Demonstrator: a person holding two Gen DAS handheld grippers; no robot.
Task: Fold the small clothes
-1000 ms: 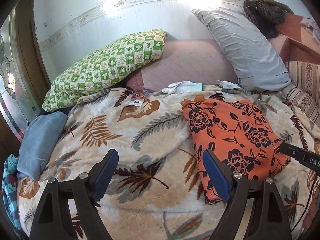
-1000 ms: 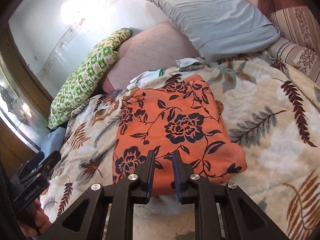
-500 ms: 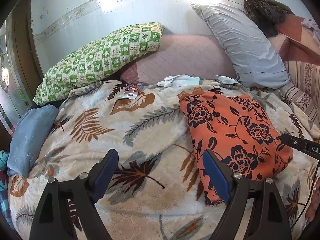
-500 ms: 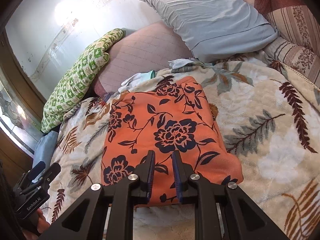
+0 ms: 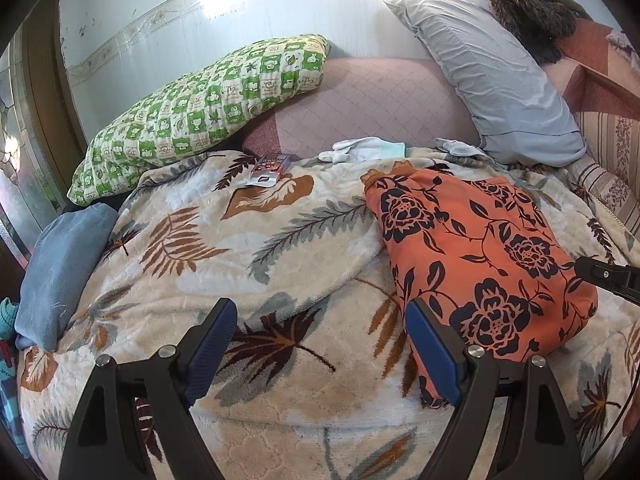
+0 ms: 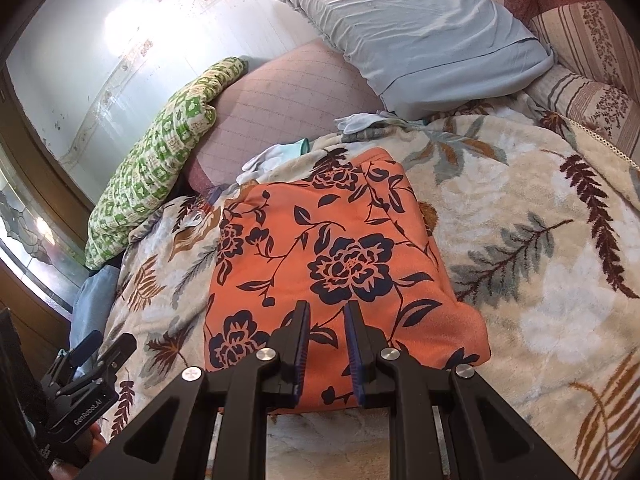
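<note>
An orange garment with dark flowers (image 5: pixel 476 256) lies folded into a rectangle on the leaf-print blanket (image 5: pixel 240 248); it also shows in the right wrist view (image 6: pixel 328 264). My left gripper (image 5: pixel 320 344) is open and empty, its right finger at the garment's near left edge. My right gripper (image 6: pixel 326 344) hovers over the garment's near edge, its jaws a narrow gap apart with nothing between them. The left gripper shows at the lower left of the right wrist view (image 6: pixel 86 376).
A green checked pillow (image 5: pixel 200 112) and a grey pillow (image 5: pixel 496 80) lean on the wall behind. White gloves (image 5: pixel 360 150) and a small packet (image 5: pixel 268 168) lie at the blanket's far edge. A blue cloth (image 5: pixel 60 268) sits at the left.
Both grippers have drawn back slightly toward me and the views have shifted a little. The garment lies as it did. Jaw openings are unchanged.
</note>
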